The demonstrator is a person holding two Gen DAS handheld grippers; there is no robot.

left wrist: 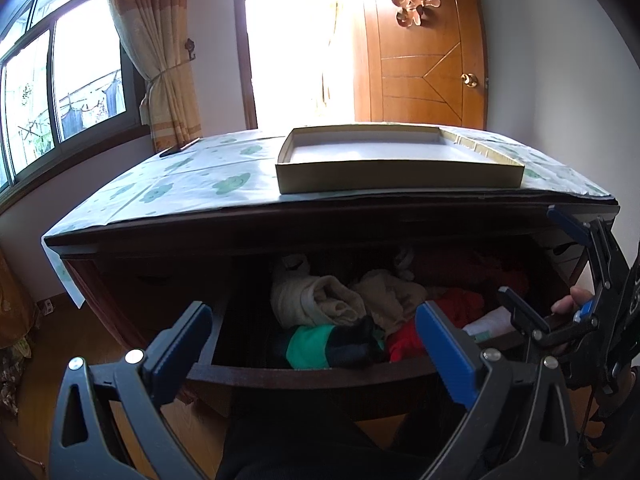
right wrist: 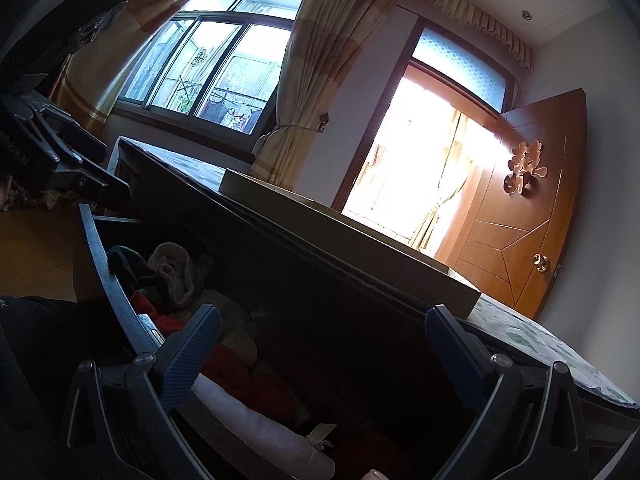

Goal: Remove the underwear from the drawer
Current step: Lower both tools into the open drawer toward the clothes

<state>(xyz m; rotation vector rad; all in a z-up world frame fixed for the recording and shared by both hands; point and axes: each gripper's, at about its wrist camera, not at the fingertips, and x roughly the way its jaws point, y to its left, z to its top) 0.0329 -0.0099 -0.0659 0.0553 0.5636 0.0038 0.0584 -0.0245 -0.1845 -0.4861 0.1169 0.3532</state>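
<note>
Hovering before the pulled-out drawer (left wrist: 304, 374), our left gripper (left wrist: 316, 340) has its jaws spread wide and grasps nothing. Between and just beyond those jaws we find rolled cream garments (left wrist: 320, 300), a green and dark striped piece (left wrist: 320, 346) and red cloth (left wrist: 408, 340) packed in the drawer; which of these is underwear we cannot tell, the interior being dim. Our right gripper (right wrist: 320, 340) is likewise released, its jaws straddling the drawer's right portion above a white roll (right wrist: 256, 416). Beyond both jaws, a shallow cardboard tray (left wrist: 400, 182) rests on the dresser top (left wrist: 180, 184).
</note>
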